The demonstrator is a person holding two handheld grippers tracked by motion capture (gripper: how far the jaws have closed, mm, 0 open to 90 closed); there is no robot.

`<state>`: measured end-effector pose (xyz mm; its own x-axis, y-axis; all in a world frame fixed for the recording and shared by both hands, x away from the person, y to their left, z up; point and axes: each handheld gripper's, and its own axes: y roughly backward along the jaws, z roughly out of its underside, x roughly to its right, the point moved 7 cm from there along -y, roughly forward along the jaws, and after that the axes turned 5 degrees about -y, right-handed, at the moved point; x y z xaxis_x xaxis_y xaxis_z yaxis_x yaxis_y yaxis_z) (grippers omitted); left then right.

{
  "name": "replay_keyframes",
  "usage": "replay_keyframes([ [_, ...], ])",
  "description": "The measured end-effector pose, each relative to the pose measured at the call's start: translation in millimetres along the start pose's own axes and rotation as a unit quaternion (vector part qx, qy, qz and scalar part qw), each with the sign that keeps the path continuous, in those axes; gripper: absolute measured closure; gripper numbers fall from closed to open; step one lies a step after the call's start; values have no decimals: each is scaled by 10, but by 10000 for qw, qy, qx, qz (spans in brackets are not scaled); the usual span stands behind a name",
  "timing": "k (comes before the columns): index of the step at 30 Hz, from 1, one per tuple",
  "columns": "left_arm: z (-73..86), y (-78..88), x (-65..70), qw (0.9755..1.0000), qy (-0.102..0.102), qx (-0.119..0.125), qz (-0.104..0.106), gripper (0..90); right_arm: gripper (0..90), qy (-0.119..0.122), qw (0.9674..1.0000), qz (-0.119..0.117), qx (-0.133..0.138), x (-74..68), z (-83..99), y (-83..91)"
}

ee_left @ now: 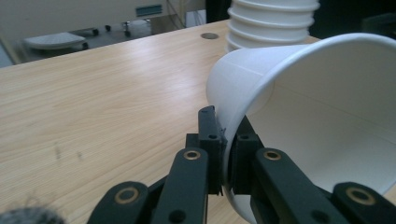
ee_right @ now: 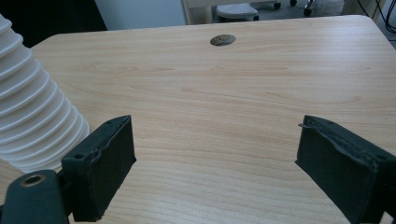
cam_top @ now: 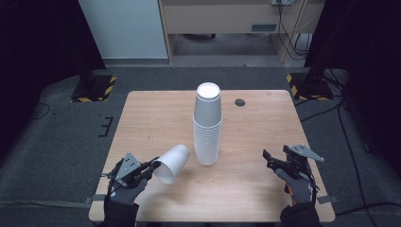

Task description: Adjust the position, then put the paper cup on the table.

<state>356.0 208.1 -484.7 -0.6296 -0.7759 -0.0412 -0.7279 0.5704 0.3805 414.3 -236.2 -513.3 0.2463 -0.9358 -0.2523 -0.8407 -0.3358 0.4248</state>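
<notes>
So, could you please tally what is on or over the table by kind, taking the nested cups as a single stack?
Stack of white paper cups, upside down on the table: 1
Single white paper cup, pinched at its rim by the left gripper: 1
Grippers, counting the open right gripper: 2
Dark round cable hole in the tabletop: 1
Total: 5

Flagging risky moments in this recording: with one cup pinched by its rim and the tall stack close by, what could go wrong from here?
1. The left gripper pinches only the thin rim wall of the paper cup, which is tilted; the rim could crease or slip out.
2. The cup stack is tall and narrow, right beside the held cup; a sideways brush might topple it.
3. The right gripper is open, off the stack, so nothing steadies it.
</notes>
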Motion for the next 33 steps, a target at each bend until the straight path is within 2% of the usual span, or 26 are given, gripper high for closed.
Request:
replay_keyframes([
  [5, -8, 82, -157, 9994, 135, -26, -309, 856, 114, 2, 10000, 7, -18, 1, 2, -9],
  [9, -4, 118, -250, 9985, 305, -75, -442, 856, 114, 15, 10000, 10, -29, 5, 6, -17],
  [15, 22, 139, -347, 9970, 464, -322, -526, 856, 114, 17, 10000, 4, -34, 6, 4, -20],
  [21, 13, 197, -457, 9953, 591, -408, -654, 856, 114, 12, 10000, 16, -60, 20, 9, -27],
  [27, 52, 229, -601, 9926, 730, -599, -763, 856, 114, 49, 9999, 49, -86, 26, 27, -35],
  [31, 28, 256, -668, 9909, 846, -670, -802, 855, 113, 111, 9999, 53, -122, 35, 35, -45],
  [33, 9, 268, -701, 9898, 864, -780, -824, 856, 114, 109, 9998, 60, -129, 42, 36, -41],
])
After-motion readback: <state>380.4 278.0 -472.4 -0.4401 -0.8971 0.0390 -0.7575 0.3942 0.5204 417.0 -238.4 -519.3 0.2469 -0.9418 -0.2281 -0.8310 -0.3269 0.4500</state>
